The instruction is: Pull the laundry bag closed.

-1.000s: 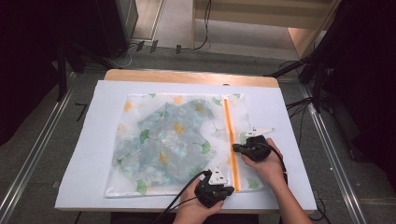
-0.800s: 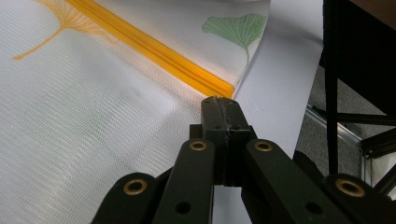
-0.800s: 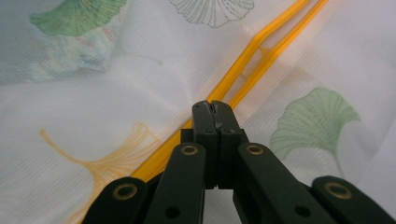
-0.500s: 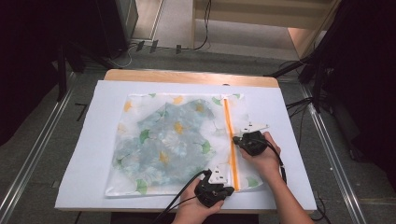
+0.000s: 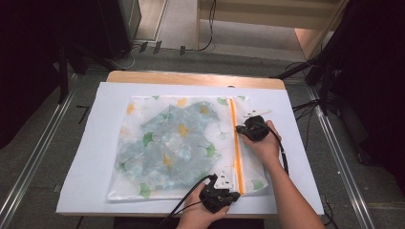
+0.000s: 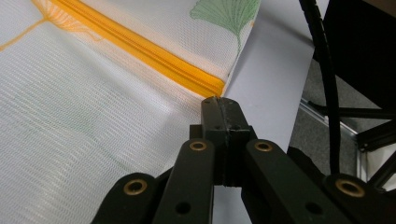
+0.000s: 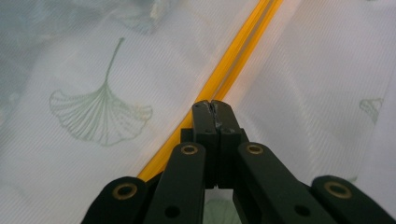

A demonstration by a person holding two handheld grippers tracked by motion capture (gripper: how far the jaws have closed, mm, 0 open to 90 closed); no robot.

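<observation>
Mesh laundry bag (image 5: 186, 143) is the thing being worked on, and both tongs sit along its orange zipper (image 5: 235, 143). The right gripper (image 5: 242, 129) has its jaws pressed together right over the zipper line, about the middle of its length; in the right gripper view the closed tips (image 7: 214, 108) lie on the orange teeth, and I think they pinch the slider, but it is hidden under them, so I cannot tell. The left gripper (image 5: 228, 180) is clenched too, its tips (image 6: 219, 105) at the near end of the zipper, touching the corner of the mesh just beside the end of the orange tape, as if pinning the bag down. I judge the bag light, thin and very soft: it will wrinkle and slide on the smooth white sheet (image 5: 95, 157) if it is pulled without something holding it. The sensible places to hold are the zipper pull and the stiffer tape end, not the loose mesh. The bag lies flat in the middle of the sheet, with bluish patterned cloth inside it, the zipper on its right side. The right hand (image 5: 262, 143) reaches forward with the forearm stretched over the near right corner; the left hand (image 5: 203, 212) stays low at the near table edge.
</observation>
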